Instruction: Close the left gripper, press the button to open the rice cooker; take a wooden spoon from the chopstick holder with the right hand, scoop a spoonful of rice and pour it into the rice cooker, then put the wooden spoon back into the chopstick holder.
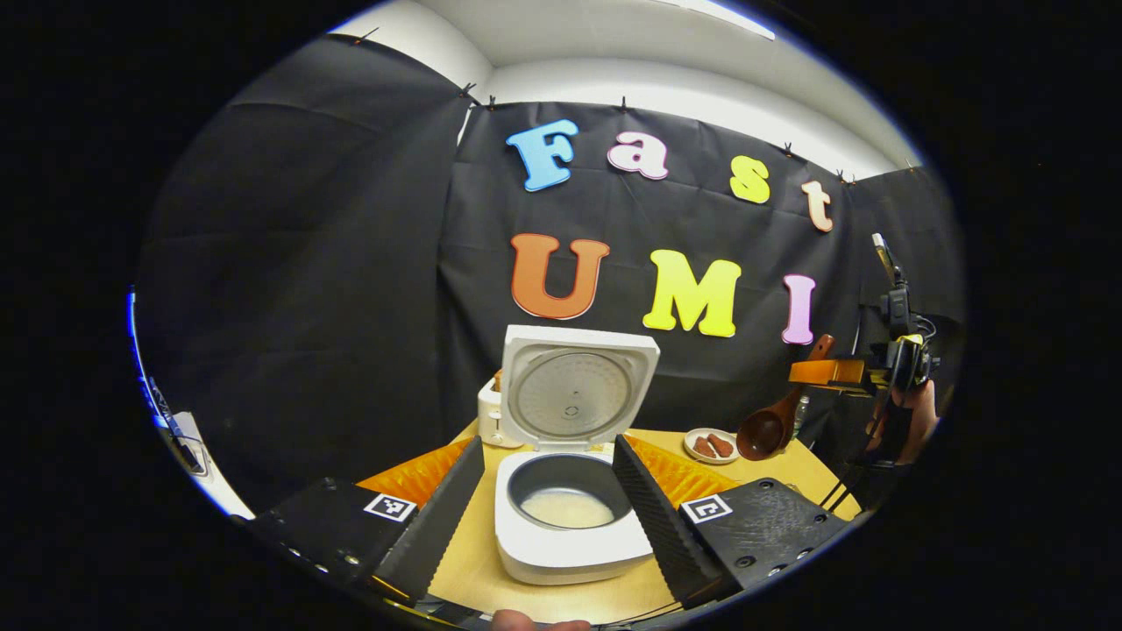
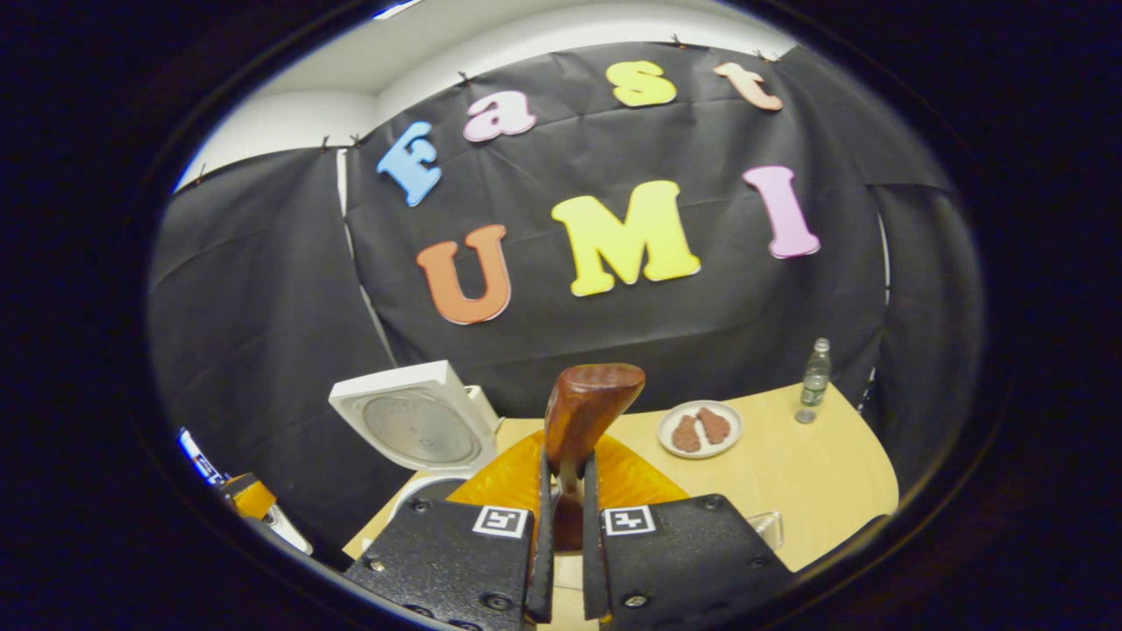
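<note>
Two steps done: rice cooker [image 1: 570,517] lid up, rice in pot.
Right gripper [image 2: 561,526]: clamped on wooden spoon [image 2: 583,412], right of cooker.
Left gripper [image 1: 548,508]: jaws spread before cooker.
Left: return spoon to holder.

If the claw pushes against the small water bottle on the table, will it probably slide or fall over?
The bottle stands upright, tall and narrow on a small base, so a push near its cap would probably tip it. Once down, its round body would likely roll on the smooth table. It looks like thin clear plastic, probably light; how full it is cannot be told.
</note>
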Tool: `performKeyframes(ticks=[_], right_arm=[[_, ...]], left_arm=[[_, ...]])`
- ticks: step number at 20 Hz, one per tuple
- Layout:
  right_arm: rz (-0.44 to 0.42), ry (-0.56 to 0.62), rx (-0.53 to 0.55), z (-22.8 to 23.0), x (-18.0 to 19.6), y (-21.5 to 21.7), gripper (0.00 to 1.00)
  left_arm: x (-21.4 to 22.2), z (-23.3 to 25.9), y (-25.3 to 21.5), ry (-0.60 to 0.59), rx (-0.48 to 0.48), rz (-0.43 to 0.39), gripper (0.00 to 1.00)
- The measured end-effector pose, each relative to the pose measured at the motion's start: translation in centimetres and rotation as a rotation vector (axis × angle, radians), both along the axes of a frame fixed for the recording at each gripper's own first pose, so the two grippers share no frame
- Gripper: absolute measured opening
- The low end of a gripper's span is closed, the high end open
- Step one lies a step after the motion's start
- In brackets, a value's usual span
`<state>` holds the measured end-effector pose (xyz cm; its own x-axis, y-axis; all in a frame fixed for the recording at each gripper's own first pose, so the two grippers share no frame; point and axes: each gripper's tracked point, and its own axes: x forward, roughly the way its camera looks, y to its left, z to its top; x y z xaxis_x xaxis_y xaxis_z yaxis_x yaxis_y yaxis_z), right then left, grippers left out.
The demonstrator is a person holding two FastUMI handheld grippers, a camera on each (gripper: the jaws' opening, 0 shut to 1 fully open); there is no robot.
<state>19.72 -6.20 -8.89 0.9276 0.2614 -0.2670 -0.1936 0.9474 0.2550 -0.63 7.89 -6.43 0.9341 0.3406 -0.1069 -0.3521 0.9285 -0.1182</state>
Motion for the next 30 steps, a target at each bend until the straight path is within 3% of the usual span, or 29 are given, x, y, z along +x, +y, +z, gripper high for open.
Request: performKeyframes(ticks=[6, 12, 21, 30], right_arm=[[-0.186, 0.053, 0.019, -3.3, -1.6, -11.3, 0.18], [-0.237, 0.129, 0.023, -9.7, -0.5, -16.8, 0.18], [-0.210, 0.224, 0.003, -20.9, 3.1, -18.4, 0.18], [-0.174, 0.254, 0.015, -25.3, 2.9, -17.4, 0.22]], left_arm=[[3.8, 1.1, -3.4, -0.008, 0.015, -0.065, 0.94], [5.8, 1.4, -4.9, 0.010, 0.000, -0.052, 0.94], [7.9, 2.5, -5.0, 0.044, 0.020, -0.008, 0.94], [11.0, 4.7, -5.2, 0.025, 0.036, -0.033, 0.94]])
